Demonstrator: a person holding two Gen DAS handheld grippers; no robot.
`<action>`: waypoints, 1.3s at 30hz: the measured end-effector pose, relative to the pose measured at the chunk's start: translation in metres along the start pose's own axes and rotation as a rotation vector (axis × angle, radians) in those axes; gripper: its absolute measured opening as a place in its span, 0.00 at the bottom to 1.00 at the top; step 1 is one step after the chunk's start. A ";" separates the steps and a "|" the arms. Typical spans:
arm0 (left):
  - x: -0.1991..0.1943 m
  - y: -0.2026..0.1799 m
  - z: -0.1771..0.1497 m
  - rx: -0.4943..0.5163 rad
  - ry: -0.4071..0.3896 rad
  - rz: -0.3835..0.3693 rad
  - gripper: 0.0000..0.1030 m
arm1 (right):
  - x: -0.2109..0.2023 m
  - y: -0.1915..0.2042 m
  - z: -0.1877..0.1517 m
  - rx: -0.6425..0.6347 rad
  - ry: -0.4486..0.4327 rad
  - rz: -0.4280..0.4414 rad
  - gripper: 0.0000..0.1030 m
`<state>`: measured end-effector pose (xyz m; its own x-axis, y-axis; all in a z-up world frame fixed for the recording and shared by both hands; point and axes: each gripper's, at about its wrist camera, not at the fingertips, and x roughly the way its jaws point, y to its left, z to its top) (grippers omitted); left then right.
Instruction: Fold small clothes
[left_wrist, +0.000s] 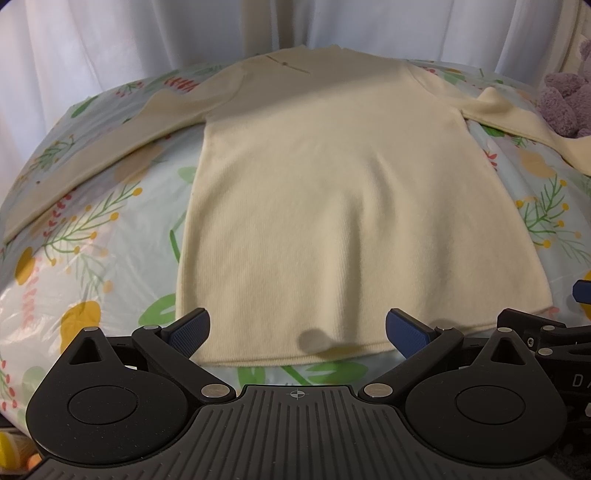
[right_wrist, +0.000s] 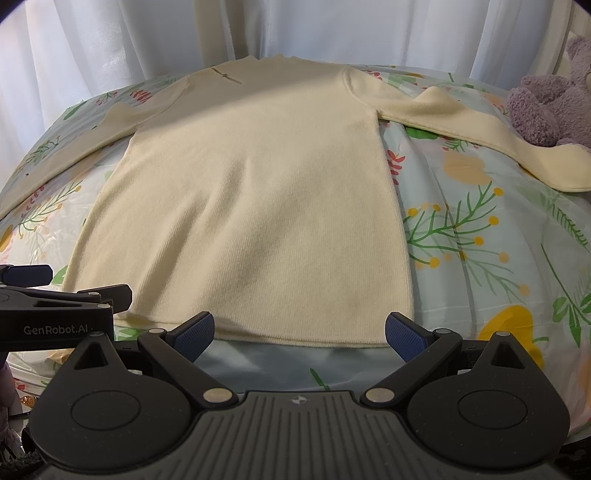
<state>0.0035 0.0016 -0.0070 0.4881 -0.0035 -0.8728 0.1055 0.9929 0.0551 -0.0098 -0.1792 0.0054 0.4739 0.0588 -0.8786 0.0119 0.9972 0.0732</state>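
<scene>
Cream long-sleeved knit top (left_wrist: 328, 206) spread flat on floral sheet (left_wrist: 92, 236), hem just ahead of both spread-apart, empty jaw pairs, left gripper (left_wrist: 297, 334), right gripper (right_wrist: 299, 334), "GenRobot.AI" on left gripper's side, purple plush toy (right_wrist: 546, 107) far right.

A floral sheet (right_wrist: 480, 236) with green sprigs, yellow dots and red flowers covers the surface. A purple plush toy (right_wrist: 546, 99) sits at its far right edge. A white curtain (right_wrist: 110, 40) hangs in folds along the far edge behind everything.
</scene>
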 end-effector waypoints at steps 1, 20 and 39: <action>0.000 0.000 0.000 -0.001 0.002 0.000 1.00 | 0.000 0.000 0.000 0.001 0.001 0.000 0.96; 0.008 -0.002 0.005 0.000 0.027 0.003 1.00 | 0.006 -0.003 0.003 0.015 0.011 0.012 0.96; 0.029 -0.001 0.013 -0.013 0.072 0.007 1.00 | 0.030 -0.037 0.015 0.140 0.021 0.151 0.96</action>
<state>0.0293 -0.0012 -0.0260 0.4253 0.0112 -0.9050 0.0909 0.9943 0.0550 0.0172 -0.2154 -0.0167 0.4615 0.2093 -0.8621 0.0648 0.9612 0.2680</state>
